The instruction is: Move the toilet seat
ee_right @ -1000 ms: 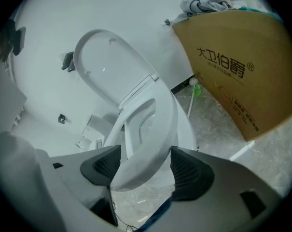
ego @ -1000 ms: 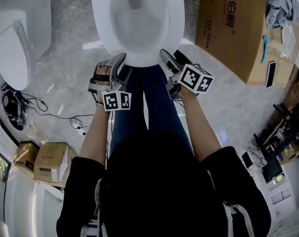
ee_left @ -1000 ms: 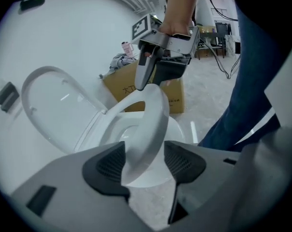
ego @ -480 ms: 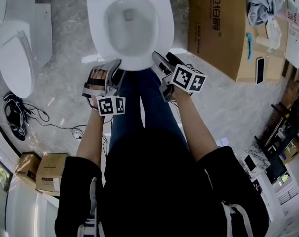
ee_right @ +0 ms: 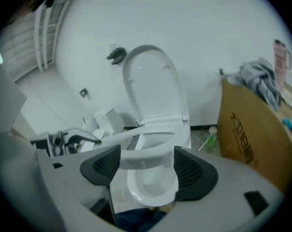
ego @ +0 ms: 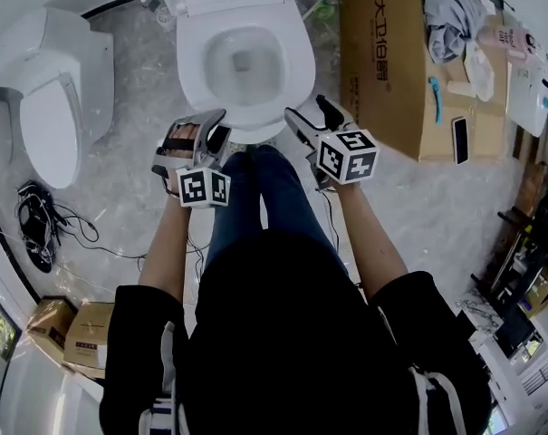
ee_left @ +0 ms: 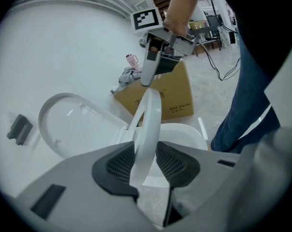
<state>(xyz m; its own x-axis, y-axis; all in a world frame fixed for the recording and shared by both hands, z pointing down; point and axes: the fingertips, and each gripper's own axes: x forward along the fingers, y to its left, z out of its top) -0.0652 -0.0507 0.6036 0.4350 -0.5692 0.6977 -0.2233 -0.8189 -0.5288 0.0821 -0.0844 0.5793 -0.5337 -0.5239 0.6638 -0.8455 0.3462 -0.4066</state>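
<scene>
Marble floor, spare toilet off left. Both forearms reach forward and down. Left gripper has just been closing and pinches the seat, which is raised above the bowl. Right gripper clamps the seat too. Head view barely shows the seat, and only the gripper views show the upright lid. Box on the right.

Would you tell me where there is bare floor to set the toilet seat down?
Bare floor lies between the middle toilet and the left toilet. A wider patch runs beside the cardboard box, right of the person's legs. It is crowded at the left: cables and small boxes.
</scene>
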